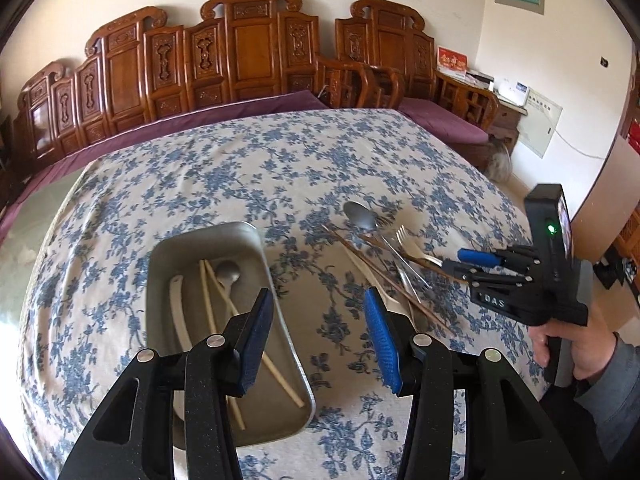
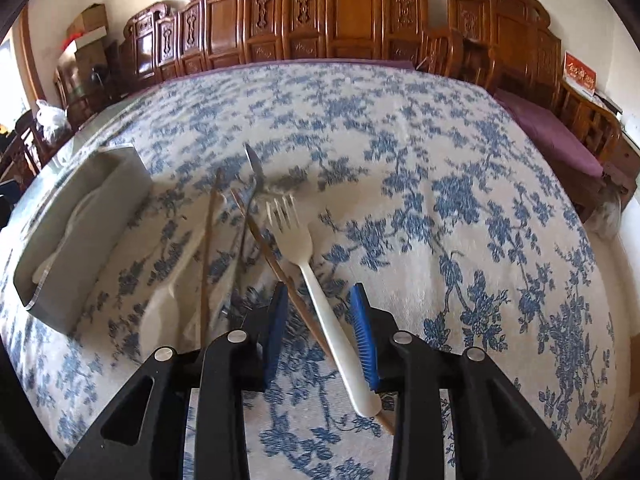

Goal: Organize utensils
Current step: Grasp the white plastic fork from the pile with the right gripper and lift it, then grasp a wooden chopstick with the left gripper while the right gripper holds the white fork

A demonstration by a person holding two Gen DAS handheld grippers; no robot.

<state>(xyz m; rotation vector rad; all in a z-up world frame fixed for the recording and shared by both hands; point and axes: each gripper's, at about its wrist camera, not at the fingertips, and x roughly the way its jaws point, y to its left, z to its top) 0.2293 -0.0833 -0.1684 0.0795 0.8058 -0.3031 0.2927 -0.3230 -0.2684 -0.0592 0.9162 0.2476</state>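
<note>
Utensils, loose heap: white plastic fork (image 2: pixel 298 236), brown chopstick (image 2: pixel 280 268), metal spoon (image 1: pixel 360 216), lying crossed on the floral cloth (image 2: pixel 460 184) right of the metal tray (image 1: pixel 256 240).
Tray holds pale chopsticks (image 1: pixel 208 292), a spoon, a white piece.
Right gripper (image 2: pixel 320 330): jaws parted, straddling fork handle and chopstick together, pads not pressing.
Advice: shift right, close on the fork handle alone.
Left gripper (image 1: pixel 318 344): parted, empty, above the tray's near right rim.

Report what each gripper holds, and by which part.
Nothing is gripped. The left gripper is open and empty; the right gripper is open around the handle of the white fork and a brown chopstick.
</note>
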